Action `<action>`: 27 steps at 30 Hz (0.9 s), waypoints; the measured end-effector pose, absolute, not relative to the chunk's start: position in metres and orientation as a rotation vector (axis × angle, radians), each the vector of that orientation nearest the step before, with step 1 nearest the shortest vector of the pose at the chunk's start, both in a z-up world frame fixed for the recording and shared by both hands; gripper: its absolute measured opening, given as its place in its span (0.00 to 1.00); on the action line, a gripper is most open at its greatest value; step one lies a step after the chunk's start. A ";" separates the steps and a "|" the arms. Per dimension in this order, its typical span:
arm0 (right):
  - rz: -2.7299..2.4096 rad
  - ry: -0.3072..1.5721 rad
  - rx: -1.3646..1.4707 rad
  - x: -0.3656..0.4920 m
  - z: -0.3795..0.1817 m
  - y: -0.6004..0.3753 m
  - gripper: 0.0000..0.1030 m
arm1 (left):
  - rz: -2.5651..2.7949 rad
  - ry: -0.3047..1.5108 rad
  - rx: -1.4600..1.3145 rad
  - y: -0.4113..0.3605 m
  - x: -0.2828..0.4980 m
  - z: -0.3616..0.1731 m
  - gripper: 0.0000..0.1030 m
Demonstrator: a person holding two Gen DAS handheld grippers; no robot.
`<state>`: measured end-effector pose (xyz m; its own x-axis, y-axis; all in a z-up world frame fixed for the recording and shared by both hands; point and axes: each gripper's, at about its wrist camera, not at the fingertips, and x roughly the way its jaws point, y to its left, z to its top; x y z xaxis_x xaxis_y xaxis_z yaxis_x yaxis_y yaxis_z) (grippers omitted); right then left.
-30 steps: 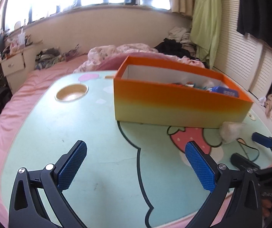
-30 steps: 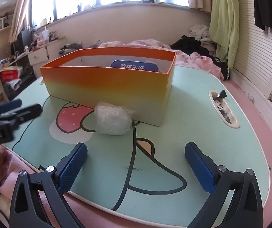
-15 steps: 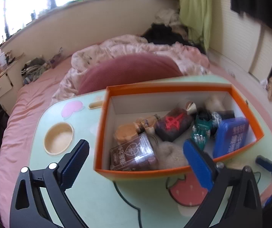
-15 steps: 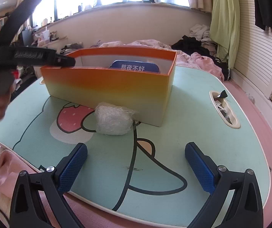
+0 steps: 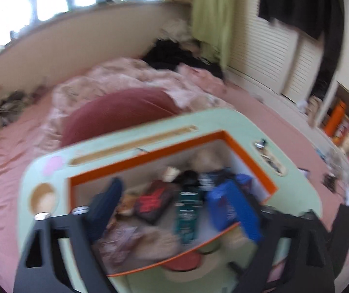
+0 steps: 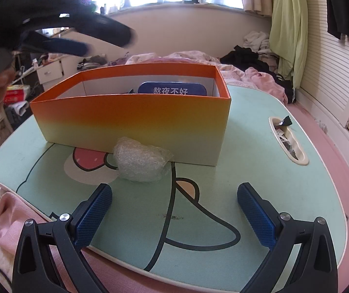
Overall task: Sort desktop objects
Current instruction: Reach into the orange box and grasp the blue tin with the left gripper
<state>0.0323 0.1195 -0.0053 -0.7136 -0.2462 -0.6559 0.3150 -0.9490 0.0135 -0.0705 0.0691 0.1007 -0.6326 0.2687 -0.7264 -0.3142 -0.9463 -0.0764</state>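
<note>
Left tongs [image 5: 174, 210] have risen over the orange box [image 6: 130, 119], wide, empty, view blurred. Right tongs [image 6: 174, 214] wide, low at near edge. Wrapped bundle [image 6: 140, 162] on tabletop [image 6: 260, 171], touching box front. Next: prob. grab it, drop in.

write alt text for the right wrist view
An orange box sits on a mint cartoon-print lap table, a clear plastic wad against its front. The open right gripper hovers low in front; the left gripper blurs above.
</note>
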 end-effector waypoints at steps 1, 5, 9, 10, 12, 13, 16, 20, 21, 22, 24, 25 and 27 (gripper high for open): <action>-2.653 0.142 0.994 0.033 -0.005 0.119 1.00 | 2.511 0.049 -1.170 0.075 -0.076 0.097 0.66; -2.650 0.140 0.993 0.032 -0.005 0.118 1.00 | 2.302 -0.137 -1.299 0.085 -0.080 0.081 0.66; -2.651 0.141 0.990 0.032 -0.006 0.118 1.00 | 2.270 -0.183 -1.387 0.093 -0.080 0.075 0.66; -2.651 0.142 0.990 0.032 -0.006 0.118 1.00 | 2.285 -0.167 -1.390 0.096 -0.080 0.077 0.66; -2.651 0.142 0.990 0.033 -0.006 0.118 1.00 | 2.301 -0.126 -1.412 0.107 -0.082 0.079 0.66; -2.650 0.142 0.990 0.033 -0.006 0.118 1.00 | 2.304 -0.108 -1.421 0.112 -0.082 0.079 0.66; -2.650 0.142 0.991 0.033 -0.006 0.118 1.00 | 2.338 -0.033 -1.441 0.124 -0.085 0.073 0.66; -2.649 0.141 0.992 0.033 -0.007 0.118 1.00 | 2.378 0.004 -1.453 0.126 -0.091 0.066 0.66; -2.649 0.141 0.992 0.033 -0.007 0.118 1.00 | 2.377 -0.008 -1.458 0.126 -0.093 0.063 0.66; -2.649 0.141 0.992 0.033 -0.007 0.118 1.00 | 2.377 -0.024 -1.453 0.126 -0.094 0.061 0.66; -2.648 0.141 0.992 0.033 -0.007 0.118 1.00 | 2.378 -0.040 -1.426 0.123 -0.095 0.058 0.65; -2.648 0.141 0.992 0.033 -0.007 0.118 1.00 | 2.379 -0.045 -1.416 0.122 -0.094 0.058 0.63; -2.648 0.141 0.992 0.034 -0.007 0.118 1.00 | 2.383 -0.074 -1.394 0.116 -0.092 0.060 0.62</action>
